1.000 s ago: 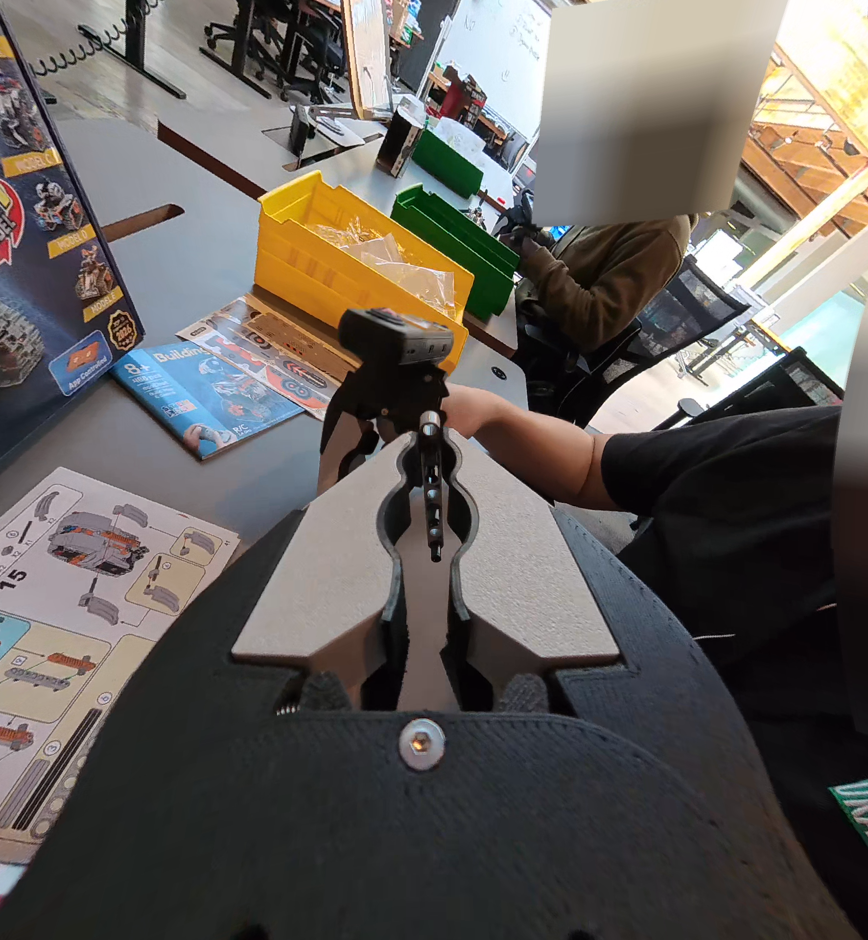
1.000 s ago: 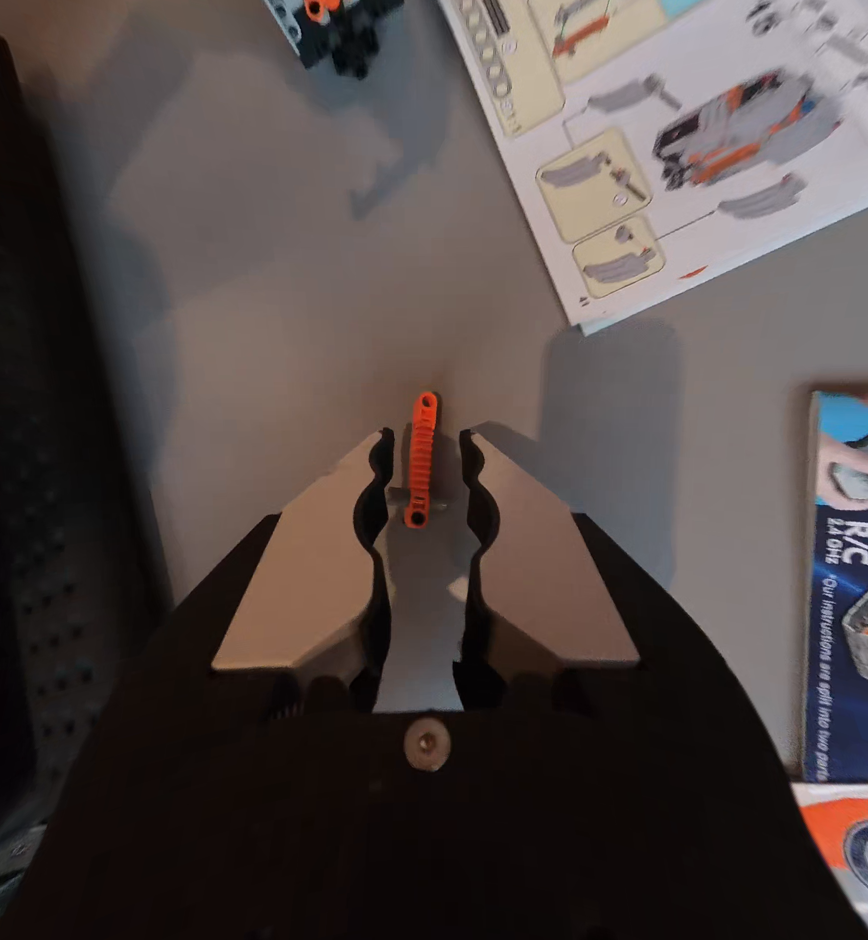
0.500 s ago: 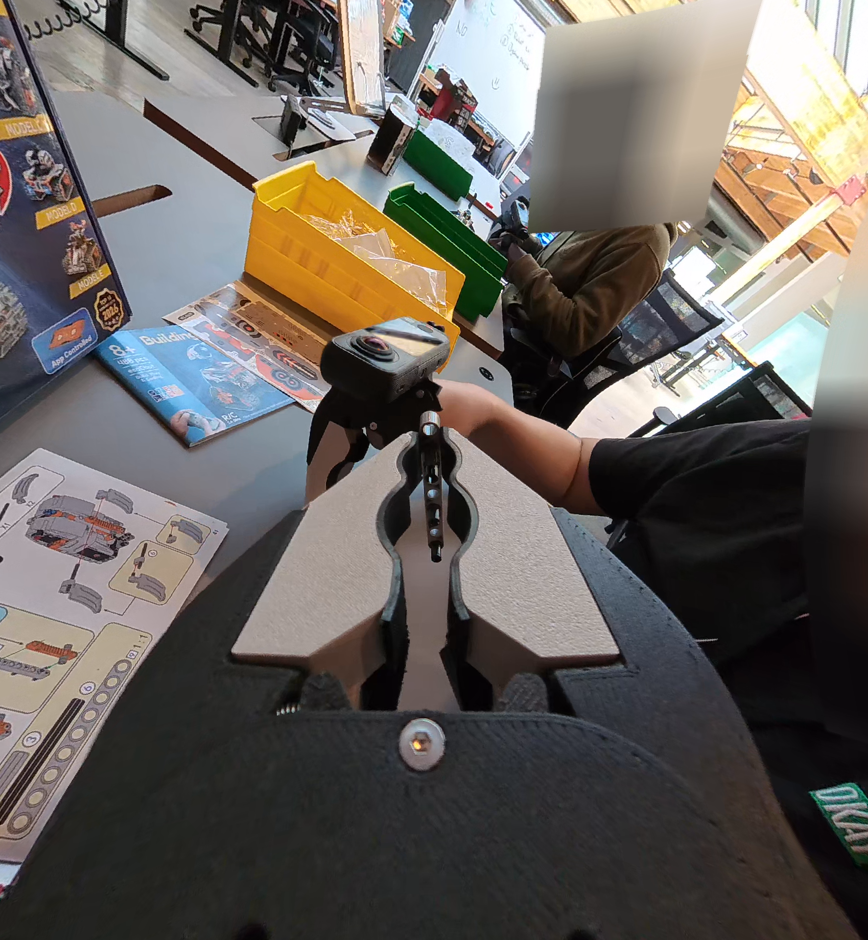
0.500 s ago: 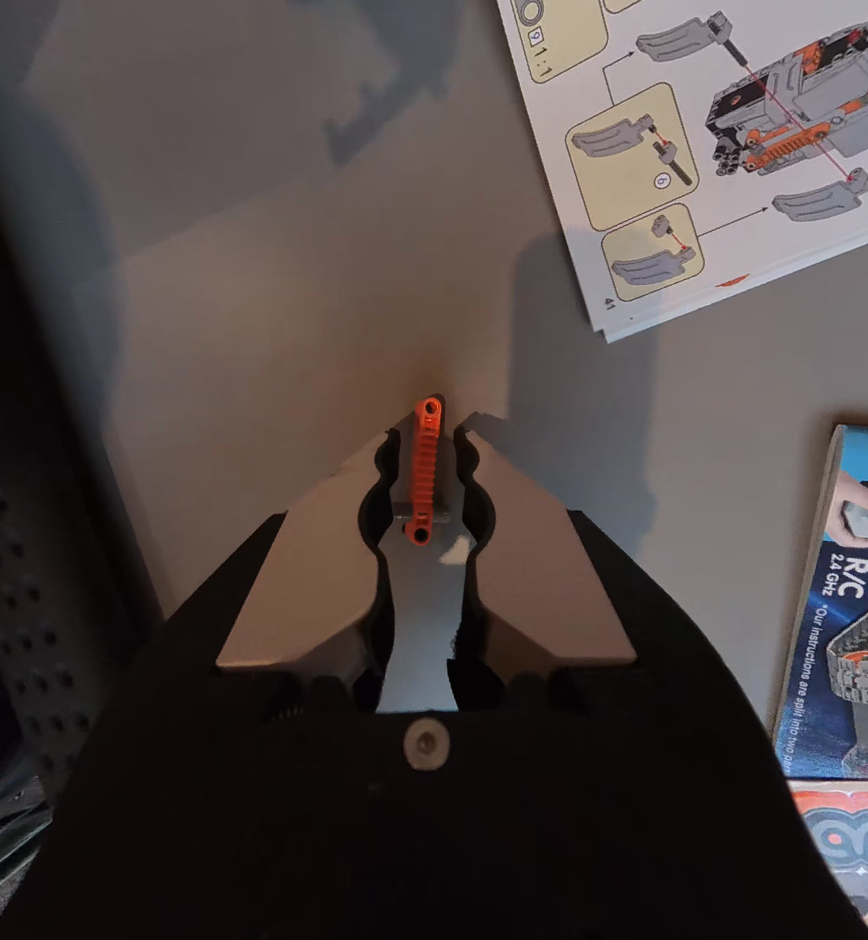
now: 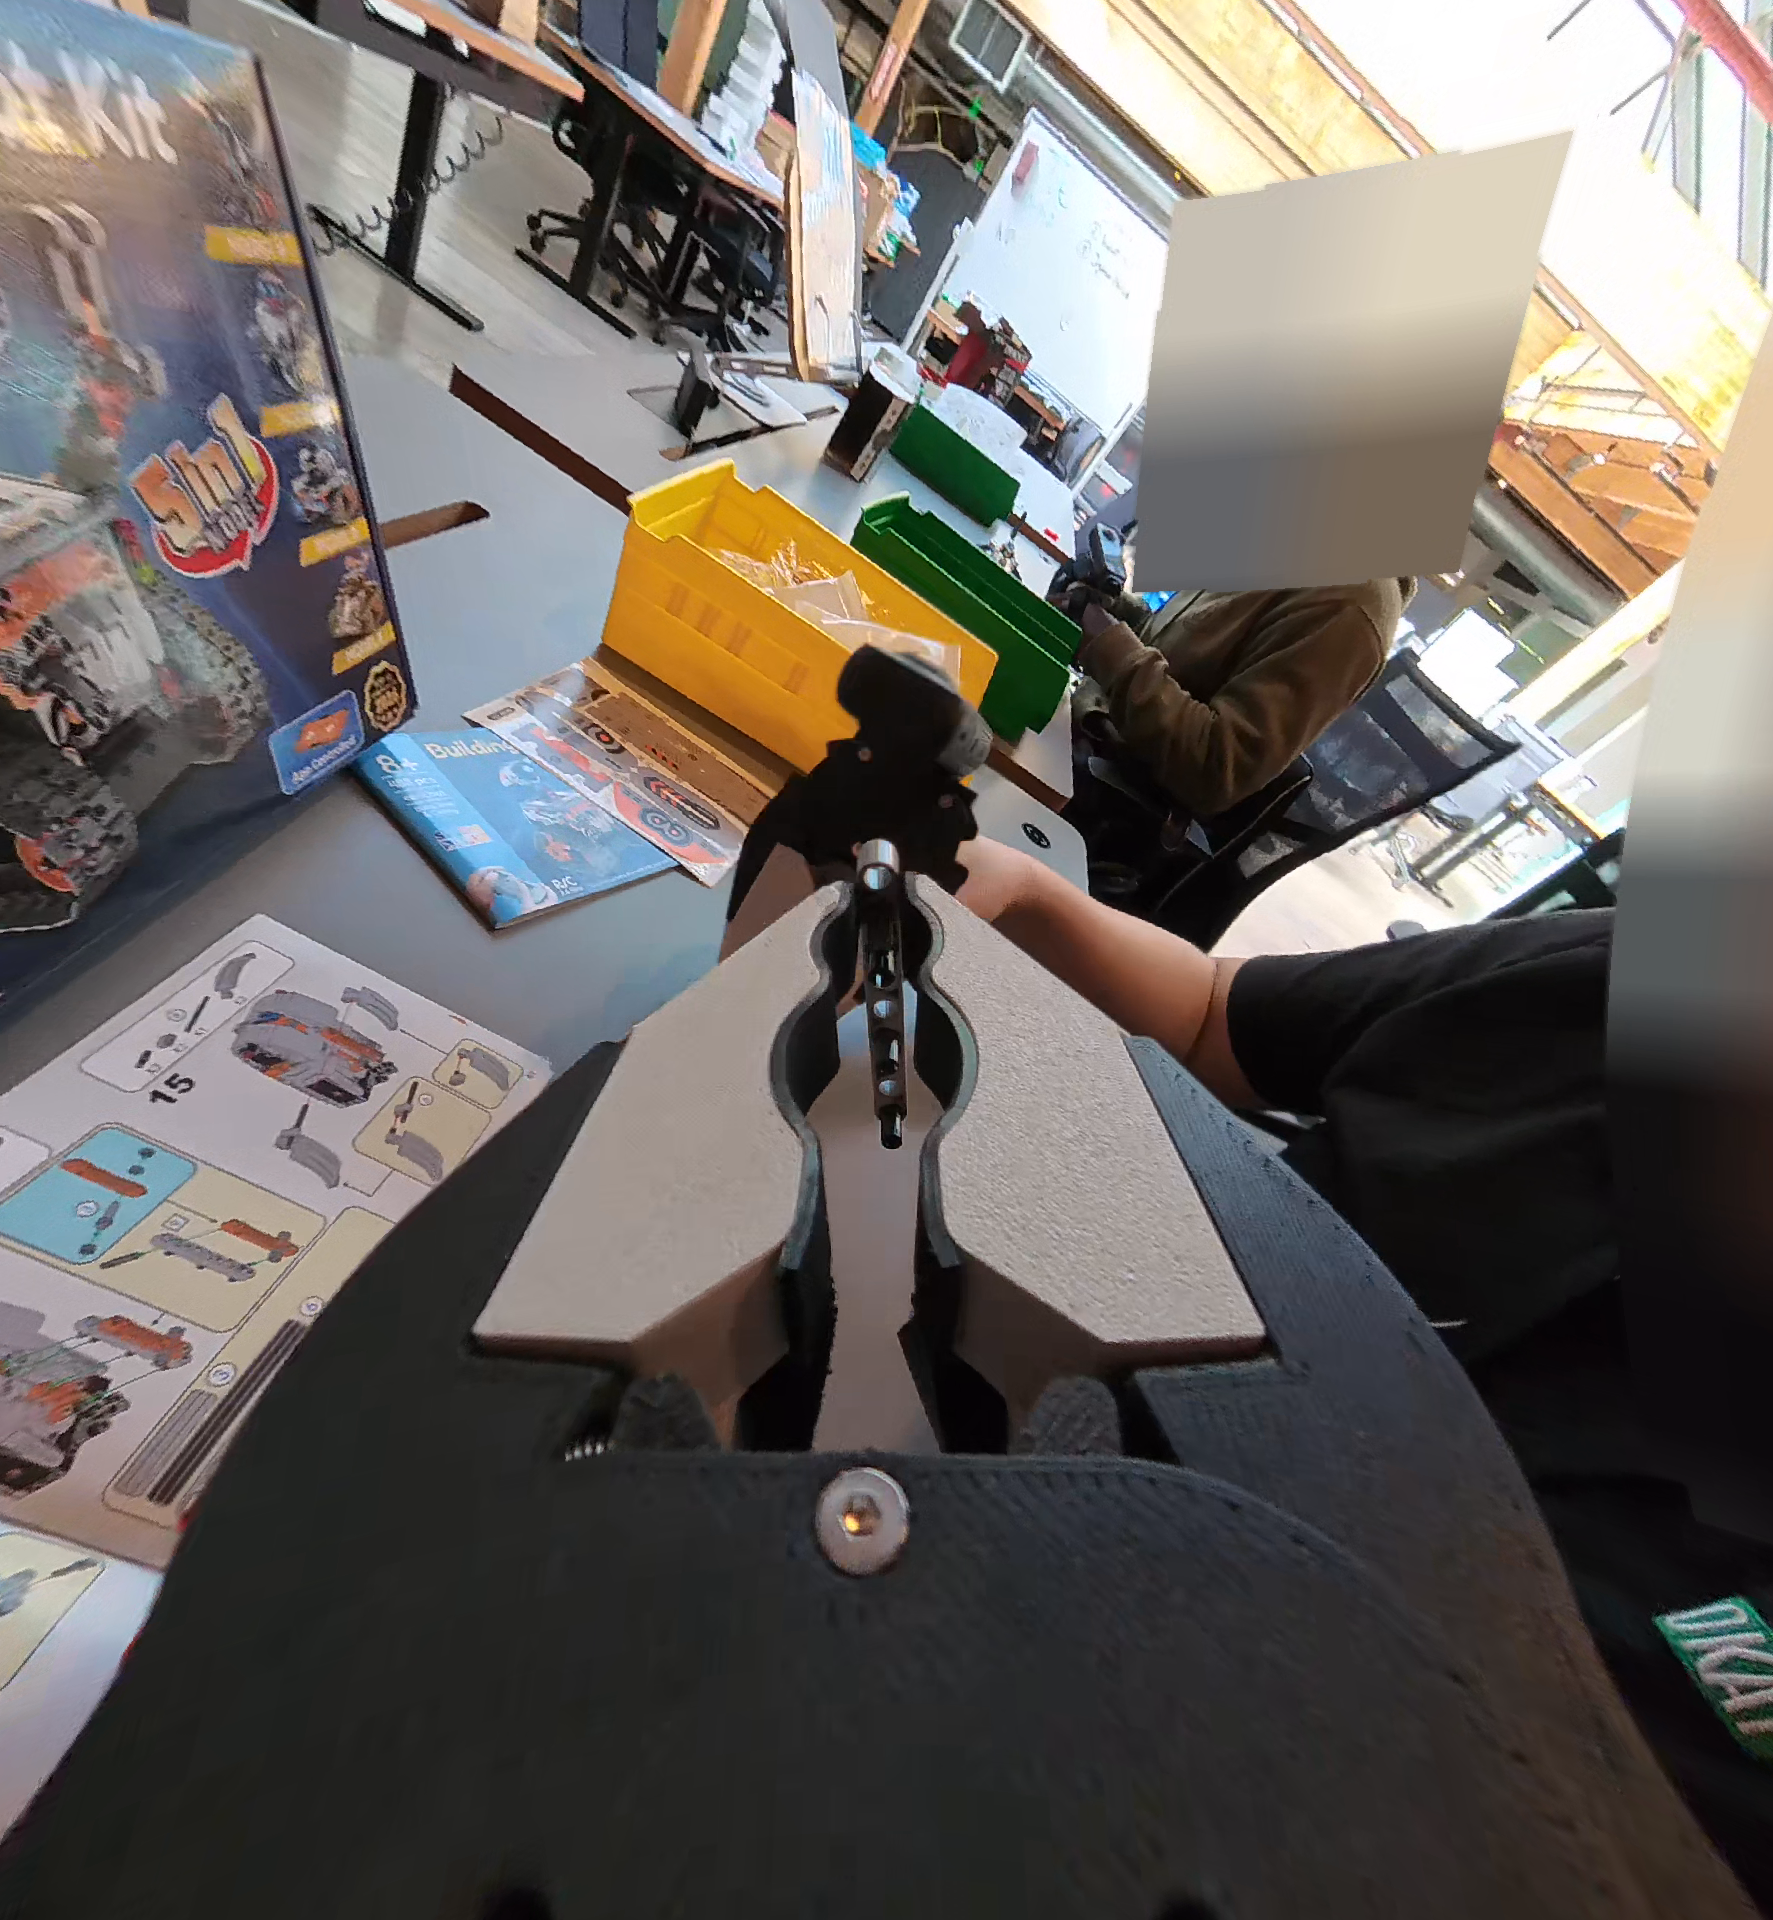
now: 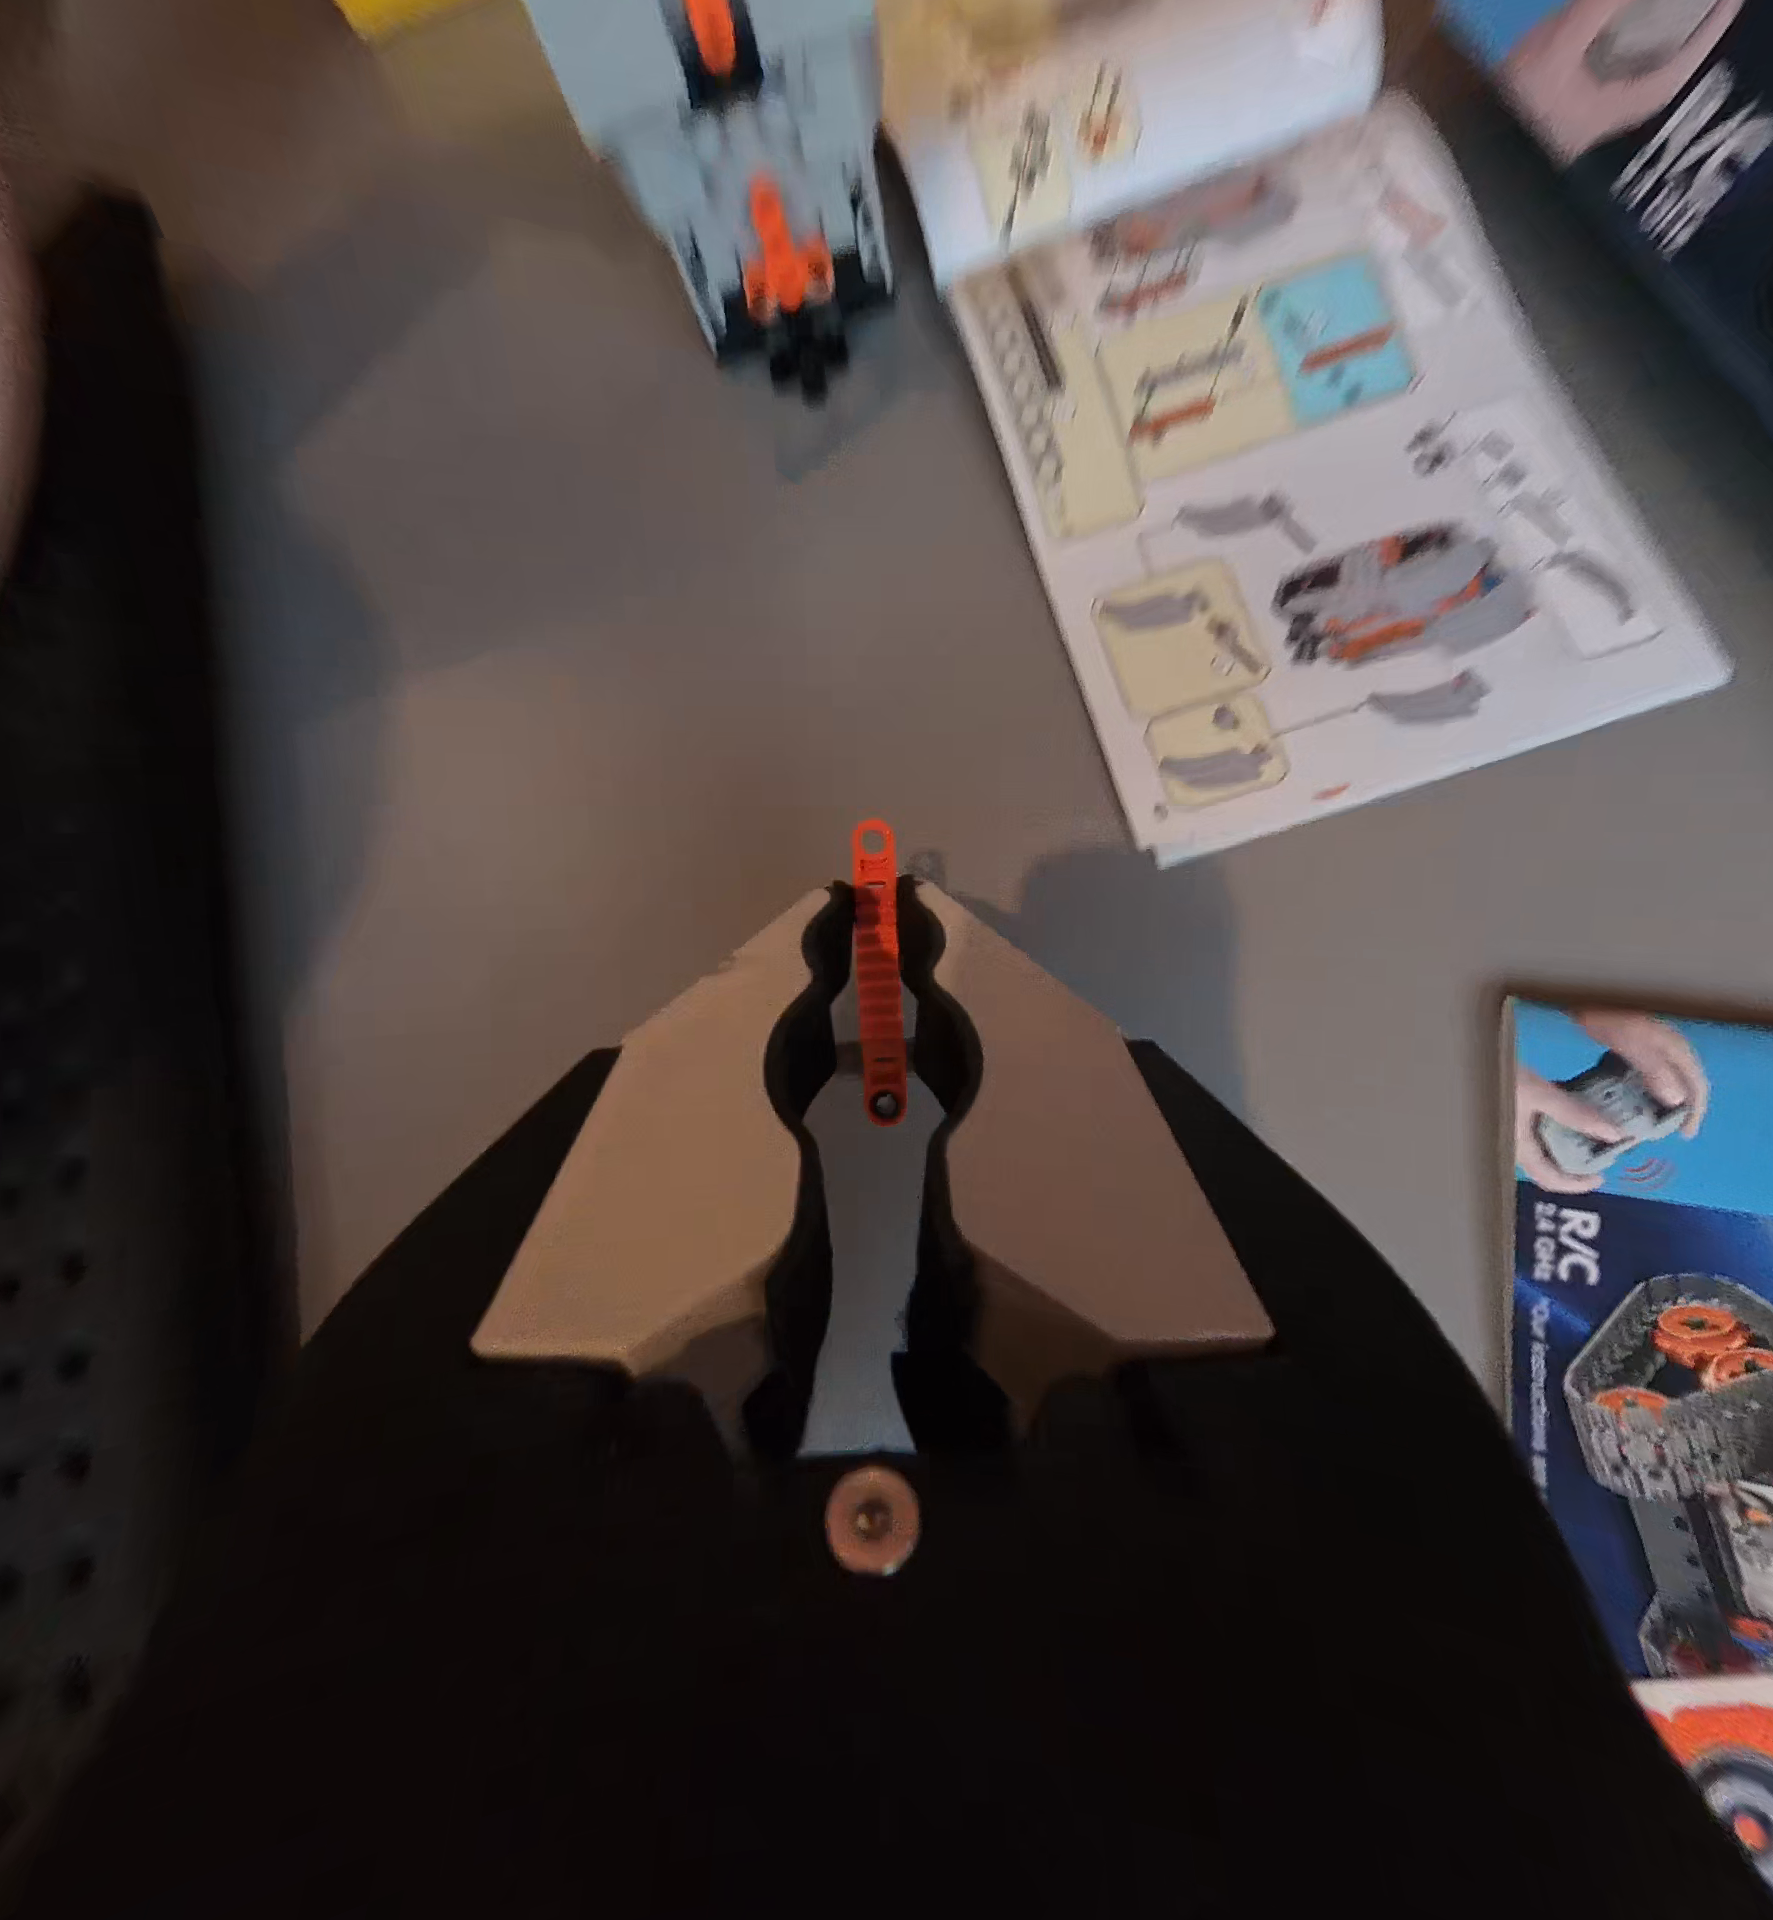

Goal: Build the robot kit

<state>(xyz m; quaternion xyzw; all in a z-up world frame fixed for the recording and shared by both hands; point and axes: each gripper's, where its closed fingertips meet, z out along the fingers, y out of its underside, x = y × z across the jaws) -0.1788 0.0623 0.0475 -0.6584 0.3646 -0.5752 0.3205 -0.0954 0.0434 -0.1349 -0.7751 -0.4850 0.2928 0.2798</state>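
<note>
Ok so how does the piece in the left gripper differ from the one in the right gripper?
The beam in the left gripper is dark, almost black, while the piece in the right gripper is bright orange. The dark beam shows a row of round holes along its length; the orange piece looks ribbed like a toothed rack, with a hole at each end. The dark beam carries a silvery cap at its far tip; the orange one does not. Both are slim, clamped between closed fingers and pointing forward.
</note>
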